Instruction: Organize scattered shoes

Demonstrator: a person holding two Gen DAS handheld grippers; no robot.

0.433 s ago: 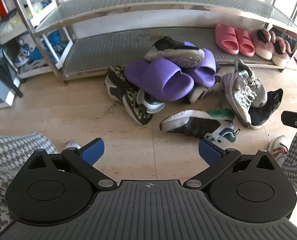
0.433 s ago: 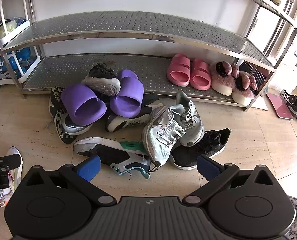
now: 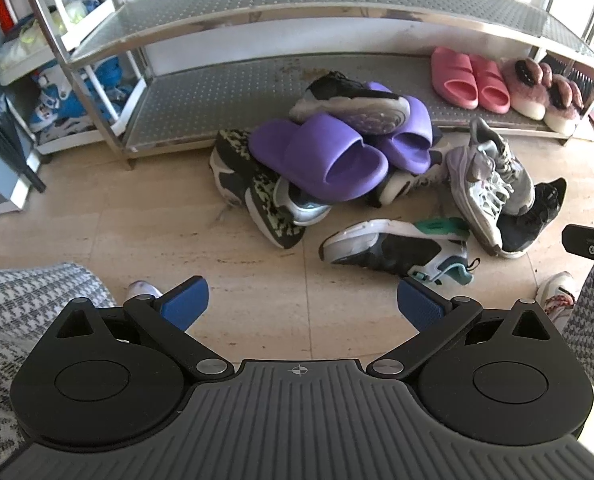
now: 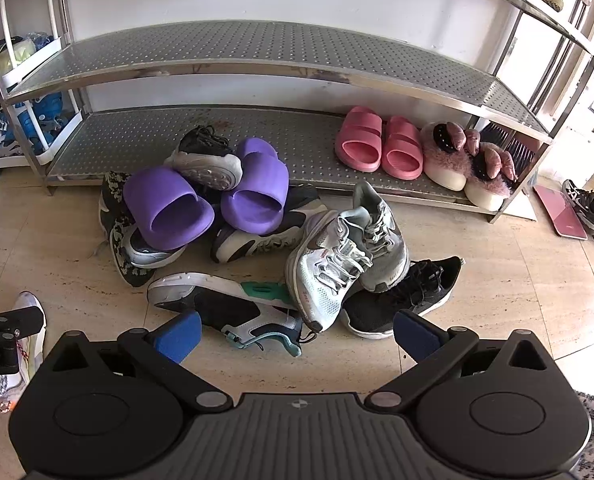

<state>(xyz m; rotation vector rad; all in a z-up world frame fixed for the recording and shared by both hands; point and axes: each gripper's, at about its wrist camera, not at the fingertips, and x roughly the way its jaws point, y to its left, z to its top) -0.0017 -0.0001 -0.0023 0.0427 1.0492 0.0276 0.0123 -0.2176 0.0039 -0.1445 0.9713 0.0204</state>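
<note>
Shoe pile [image 4: 257, 240]: unmoved since a moment ago, heaped on the floor before the rack [image 4: 257, 136]. Left claw [image 3: 301, 308], right claw [image 4: 295, 334]: both wide, empty, unchanged. Sorting not yet begun.

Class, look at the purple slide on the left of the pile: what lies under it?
The left purple slide rests on a camouflage-patterned sneaker and a grey-soled shoe. Their uppers and the floor beneath are mostly covered, so nothing more can be told.
</note>
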